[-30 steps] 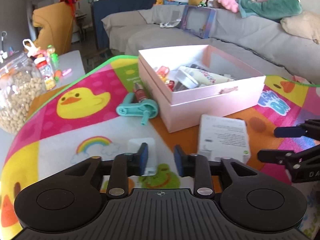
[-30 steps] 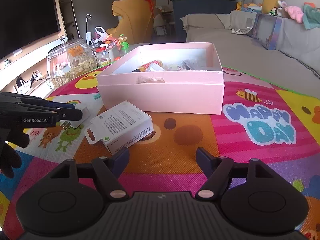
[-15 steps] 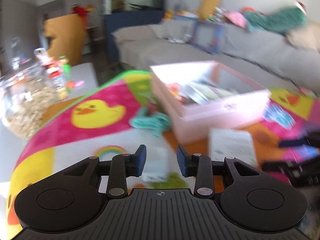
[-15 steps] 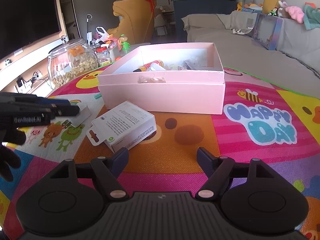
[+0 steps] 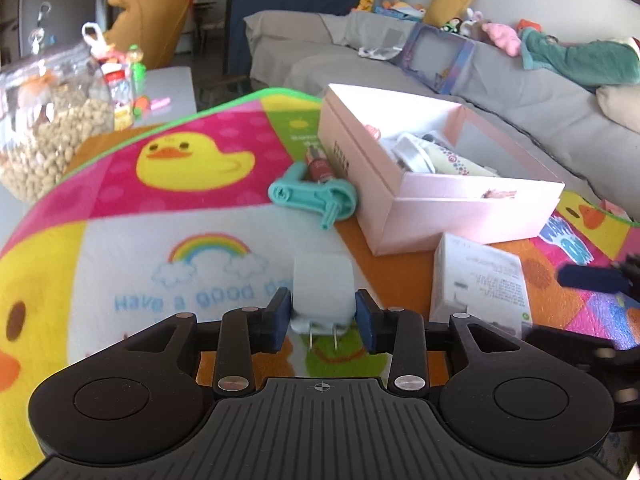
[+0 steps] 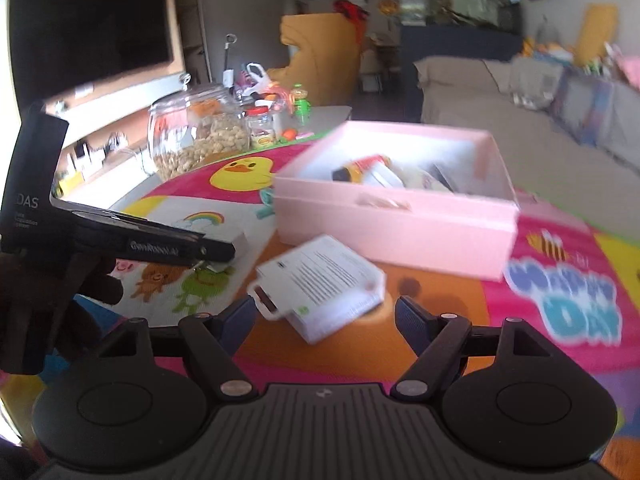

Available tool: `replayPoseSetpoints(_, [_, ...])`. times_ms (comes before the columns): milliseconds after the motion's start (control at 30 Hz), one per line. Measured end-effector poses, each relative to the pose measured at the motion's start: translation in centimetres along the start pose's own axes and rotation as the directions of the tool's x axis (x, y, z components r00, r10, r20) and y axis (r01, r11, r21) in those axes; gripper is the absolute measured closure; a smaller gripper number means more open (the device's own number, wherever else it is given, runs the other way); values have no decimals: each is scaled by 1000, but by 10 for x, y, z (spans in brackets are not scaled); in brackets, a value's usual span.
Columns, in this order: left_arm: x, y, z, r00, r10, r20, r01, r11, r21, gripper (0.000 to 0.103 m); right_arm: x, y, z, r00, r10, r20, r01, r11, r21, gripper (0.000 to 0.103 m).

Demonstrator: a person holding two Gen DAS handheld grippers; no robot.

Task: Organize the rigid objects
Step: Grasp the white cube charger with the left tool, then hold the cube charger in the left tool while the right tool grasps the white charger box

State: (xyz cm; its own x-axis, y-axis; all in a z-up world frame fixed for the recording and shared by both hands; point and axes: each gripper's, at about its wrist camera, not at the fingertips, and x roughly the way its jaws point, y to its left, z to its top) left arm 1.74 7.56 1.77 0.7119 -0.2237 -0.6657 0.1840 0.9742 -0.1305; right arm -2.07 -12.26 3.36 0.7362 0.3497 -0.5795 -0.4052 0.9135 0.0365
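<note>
A white charger plug lies on the colourful play mat, prongs toward the camera. My left gripper straddles it with its jaws opening; the pads flank its sides without clearly pressing. From the right wrist view the left gripper shows side-on over the charger. A white printed carton lies flat just ahead of my right gripper, which is open, its tips on either side of the carton's near end. Behind stands the open pink box holding several small items.
A teal hand tool and a small red bottle lie against the pink box's left side. A glass jar of nuts and small bottles stand at the mat's far left. A grey sofa runs behind.
My left gripper moved forward and down, so the charger now sits between its slightly wider jaws. My right gripper closed in on the white carton and rolled; that view is blurred.
</note>
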Motion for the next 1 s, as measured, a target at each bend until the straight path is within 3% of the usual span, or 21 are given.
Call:
replayPoseSetpoints(200, [-8,10,-8,1000,9,19,-8,999,-34,63,21,26,3,992,-122,-23,118,984,-131,26])
replayPoseSetpoints(367, [-6,3,-10,999,28,31,-28,1000,-1,63,3,-13,-17,973,-212,-89,208,977,-45,26])
replayPoseSetpoints(533, [4,-4,-1,999,34,20,-35,999,11,63,-10,-44,-32,984,-116,-133,131,986,107,23])
replayPoseSetpoints(667, [10,-9,3,998,69,13,-69,998,9,63,-3,-35,-36,987,-83,-140,98,990,100,0])
replayPoseSetpoints(833, [3,-21,-9,992,117,42,-118,993,18,63,4,-33,-25,975,-98,-200,123,985,117,0])
replayPoseSetpoints(1000, [-15,-29,-32,992,99,85,-103,993,57,66,14,-19,-9,982,-66,-175,80,994,74,8])
